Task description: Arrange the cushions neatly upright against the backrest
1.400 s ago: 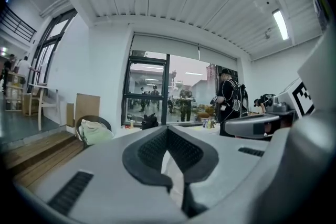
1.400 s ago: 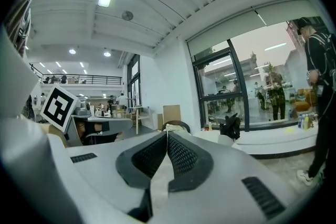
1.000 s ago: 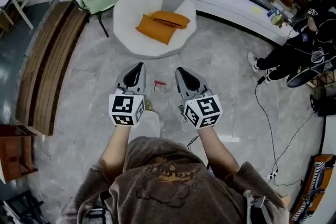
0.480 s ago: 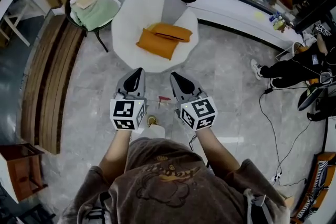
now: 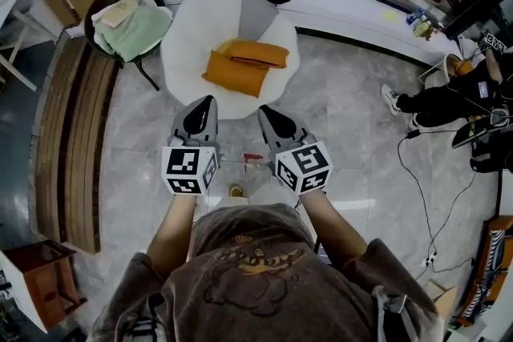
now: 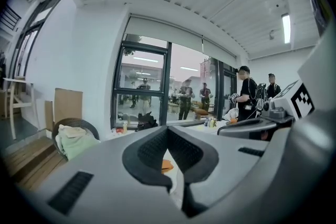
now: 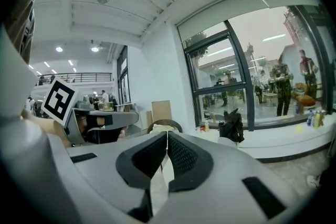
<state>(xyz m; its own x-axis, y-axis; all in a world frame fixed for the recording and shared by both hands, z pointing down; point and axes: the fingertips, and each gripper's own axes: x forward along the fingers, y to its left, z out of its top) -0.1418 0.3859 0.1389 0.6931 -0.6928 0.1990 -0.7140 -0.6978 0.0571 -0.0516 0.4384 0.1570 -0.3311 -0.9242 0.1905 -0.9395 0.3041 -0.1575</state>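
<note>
Cushions (image 5: 240, 66), apparently flat, well beyond claws (image 5: 209, 100) (image 5: 262, 109)

Your cushions (image 5: 235, 74) are orange, the round chair (image 5: 183, 52) white; your grey left gripper (image 5: 211, 98) and right gripper (image 5: 261, 108) bear black-and-white markers.

White round armchair (image 5: 181, 60): front orange cushion (image 5: 232, 74) and rear orange cushion (image 5: 258, 53) lying flat on the seat, touching; grey cushion (image 5: 256, 14) upright at the backrest. Grey marble floor (image 5: 345, 108): small red item (image 5: 252, 158).
</note>
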